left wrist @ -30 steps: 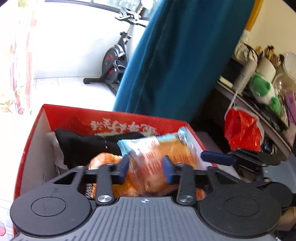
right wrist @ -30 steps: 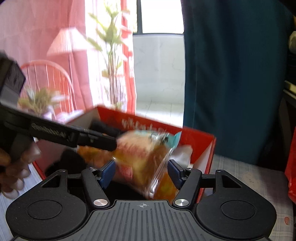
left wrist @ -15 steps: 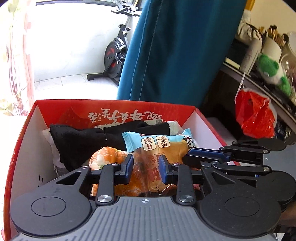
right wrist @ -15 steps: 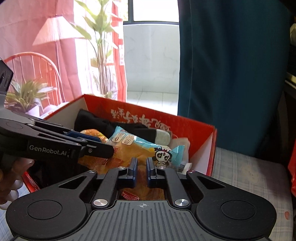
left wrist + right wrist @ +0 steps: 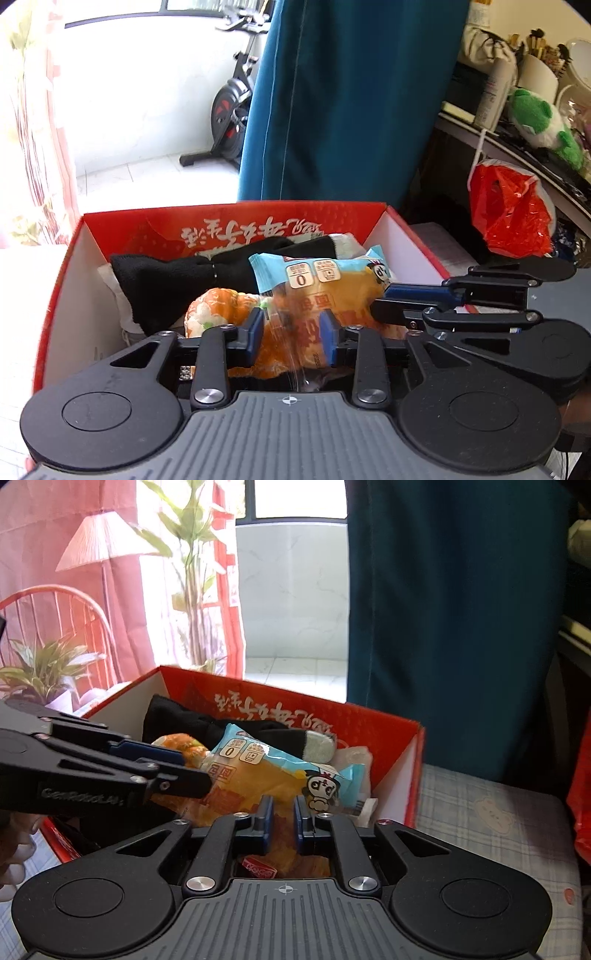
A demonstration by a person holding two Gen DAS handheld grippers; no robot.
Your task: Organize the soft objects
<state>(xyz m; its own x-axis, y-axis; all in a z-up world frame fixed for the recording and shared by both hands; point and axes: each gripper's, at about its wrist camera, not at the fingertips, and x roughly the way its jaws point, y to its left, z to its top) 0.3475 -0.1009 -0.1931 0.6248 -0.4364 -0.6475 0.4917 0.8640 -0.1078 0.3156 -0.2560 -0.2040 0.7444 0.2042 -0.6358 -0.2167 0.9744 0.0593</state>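
Atop box [image 5: 59, 295]: snack pkt [image 5: 321, 291] lengthwise front-back

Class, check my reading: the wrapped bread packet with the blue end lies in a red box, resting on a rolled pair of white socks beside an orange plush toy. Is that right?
One detail is wrong: the rolled socks are black, not white; only the cuff end looks pale grey in the right wrist view. The left wrist view shows this. The rest stands: the bread packet lies in the red box, resting on the socks beside the orange plush toy.
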